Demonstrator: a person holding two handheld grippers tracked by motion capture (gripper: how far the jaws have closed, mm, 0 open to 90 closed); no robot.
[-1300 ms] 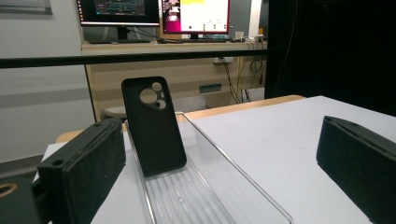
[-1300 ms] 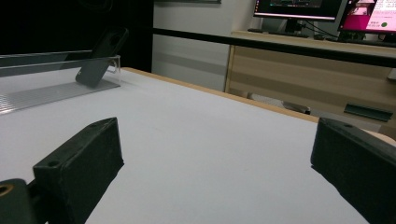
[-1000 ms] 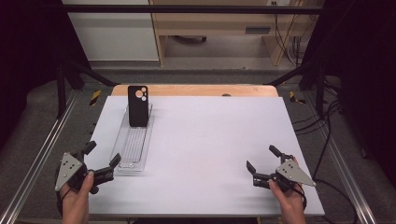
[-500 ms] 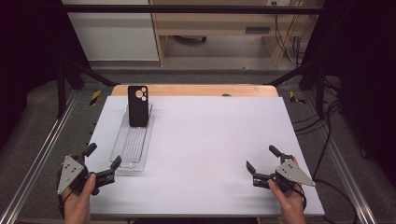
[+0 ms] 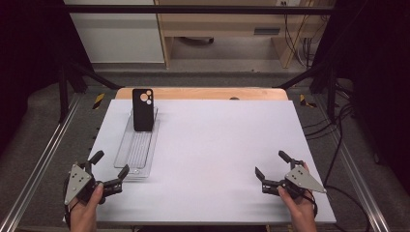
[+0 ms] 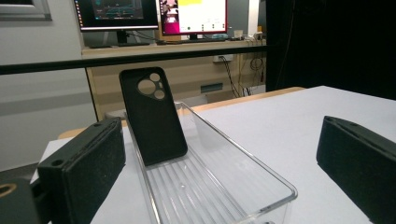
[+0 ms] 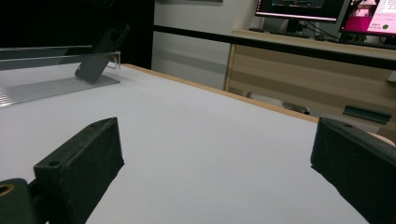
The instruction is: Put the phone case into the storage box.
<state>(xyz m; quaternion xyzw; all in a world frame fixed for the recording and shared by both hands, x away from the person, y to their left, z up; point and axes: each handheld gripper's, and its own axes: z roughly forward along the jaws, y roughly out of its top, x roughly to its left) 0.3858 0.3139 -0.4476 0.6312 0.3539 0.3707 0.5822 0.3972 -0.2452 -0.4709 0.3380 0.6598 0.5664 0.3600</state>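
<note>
I see both grippers, left gripper [image 5: 110, 169] and right gripper [image 5: 271, 167], jaws wide and empty, near the tray [image 5: 136, 155] holding a phone case [image 5: 143, 109].

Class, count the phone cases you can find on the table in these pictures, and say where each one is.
1. A single black phone case leans upright at the far end of the clear tray, on the table's left side. Nothing looks hidden.

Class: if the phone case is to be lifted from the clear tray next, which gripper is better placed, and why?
Probably the left gripper: it is open beside the tray's near end, facing the leaning phone case. The right gripper sits across the table.
</note>
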